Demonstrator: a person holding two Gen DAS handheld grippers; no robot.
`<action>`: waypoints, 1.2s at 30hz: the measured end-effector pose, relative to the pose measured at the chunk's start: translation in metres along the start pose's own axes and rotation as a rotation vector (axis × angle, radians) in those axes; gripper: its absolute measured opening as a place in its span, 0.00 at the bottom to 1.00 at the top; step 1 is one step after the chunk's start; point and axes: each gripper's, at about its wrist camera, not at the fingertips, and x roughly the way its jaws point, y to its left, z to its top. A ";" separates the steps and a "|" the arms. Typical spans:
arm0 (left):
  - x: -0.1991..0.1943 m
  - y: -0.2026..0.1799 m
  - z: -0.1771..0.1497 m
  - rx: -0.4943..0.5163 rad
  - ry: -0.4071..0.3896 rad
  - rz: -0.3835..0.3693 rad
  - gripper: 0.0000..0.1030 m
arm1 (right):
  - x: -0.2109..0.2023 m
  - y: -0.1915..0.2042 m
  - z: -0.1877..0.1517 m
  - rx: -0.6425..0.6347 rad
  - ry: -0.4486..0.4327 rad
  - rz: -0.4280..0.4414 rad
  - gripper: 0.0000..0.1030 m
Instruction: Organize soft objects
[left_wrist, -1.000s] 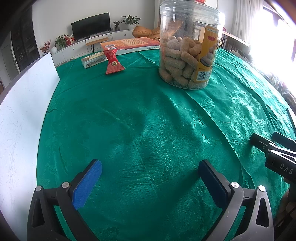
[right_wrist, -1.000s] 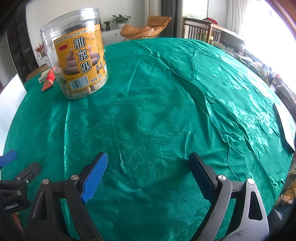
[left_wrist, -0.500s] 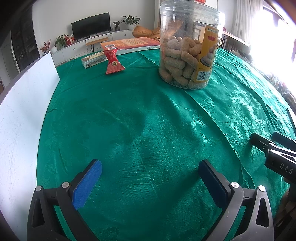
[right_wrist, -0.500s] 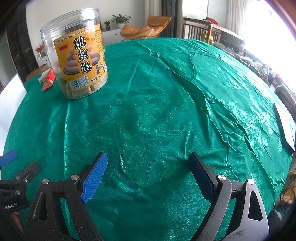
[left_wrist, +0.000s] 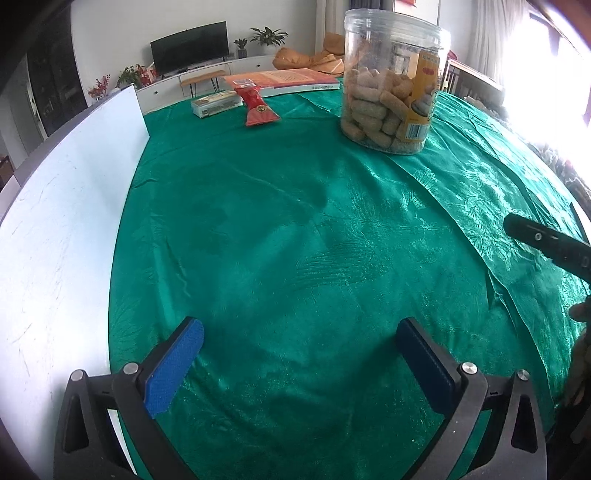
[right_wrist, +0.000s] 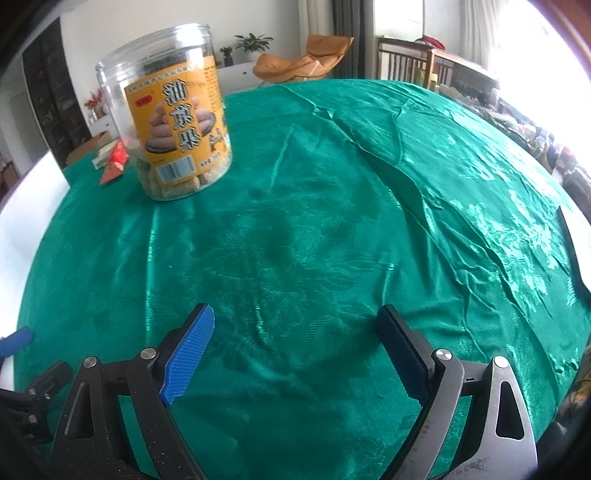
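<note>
A wrinkled green tablecloth (left_wrist: 295, 221) covers the round table; it also fills the right wrist view (right_wrist: 332, 221). My left gripper (left_wrist: 301, 354) is open and empty, low over the cloth near the front edge. My right gripper (right_wrist: 295, 347) is open and empty, also low over the cloth. A clear plastic jar of snacks (left_wrist: 391, 85) with an orange label stands upright at the back; it shows in the right wrist view (right_wrist: 170, 110) at the far left. A red soft packet (left_wrist: 256, 107) lies beyond, left of the jar.
A white board (left_wrist: 62, 229) stands along the table's left edge. A small box (left_wrist: 214, 103) and a large orange book (left_wrist: 288, 79) lie at the far edge. The right gripper's body (left_wrist: 546, 247) reaches in at the right. Chairs stand behind the table.
Both grippers have shifted a little: the jar sits farther right in the left view, and the right view has tilted. Both stay open and empty.
</note>
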 end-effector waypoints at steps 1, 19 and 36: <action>0.000 0.000 0.000 -0.002 -0.001 0.000 1.00 | -0.007 0.004 0.001 -0.010 -0.024 0.051 0.89; 0.000 0.000 0.002 -0.006 -0.005 -0.002 1.00 | 0.081 0.290 0.162 -0.708 0.160 0.183 0.86; 0.000 0.004 0.003 -0.025 -0.009 0.007 1.00 | 0.147 0.248 0.208 -0.383 0.264 0.146 0.18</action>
